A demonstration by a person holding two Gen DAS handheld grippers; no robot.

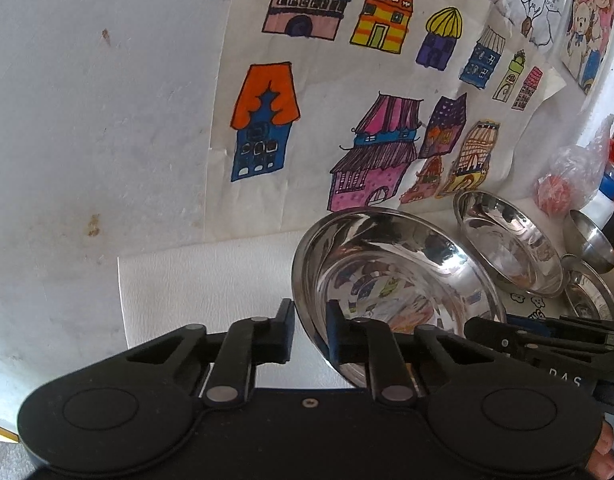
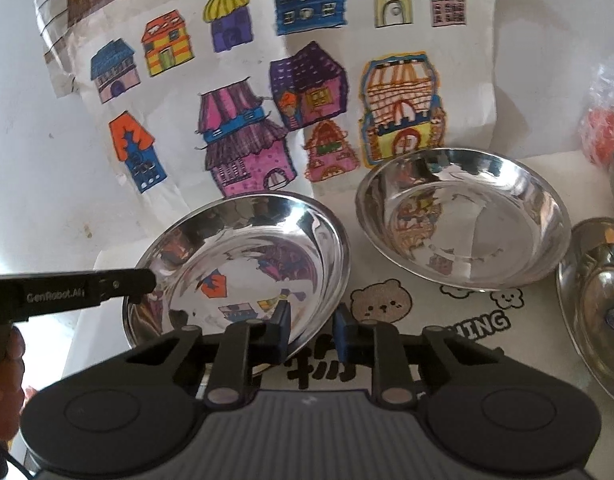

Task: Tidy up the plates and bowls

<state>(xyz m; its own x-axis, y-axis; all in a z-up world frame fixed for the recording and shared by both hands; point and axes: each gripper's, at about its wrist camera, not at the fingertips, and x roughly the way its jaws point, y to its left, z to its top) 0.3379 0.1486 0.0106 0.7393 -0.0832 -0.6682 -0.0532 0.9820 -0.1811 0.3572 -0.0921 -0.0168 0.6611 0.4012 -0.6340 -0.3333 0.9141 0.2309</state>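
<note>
Against wall drawings (image 2: 267,80), the near-left steel plate (image 2: 243,264) is apparently pinched at opposite rims by left gripper (image 1: 310,330) and right gripper (image 2: 309,332); it should be lifted level, evenly.

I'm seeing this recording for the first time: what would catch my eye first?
The shiny steel plate near the middle, gripped at its rim from two sides by the left gripper and the right gripper. Behind it on the wall hangs a bright drawing of colourful houses. A second steel plate sits to its right on a mat with a cartoon bear.
</note>
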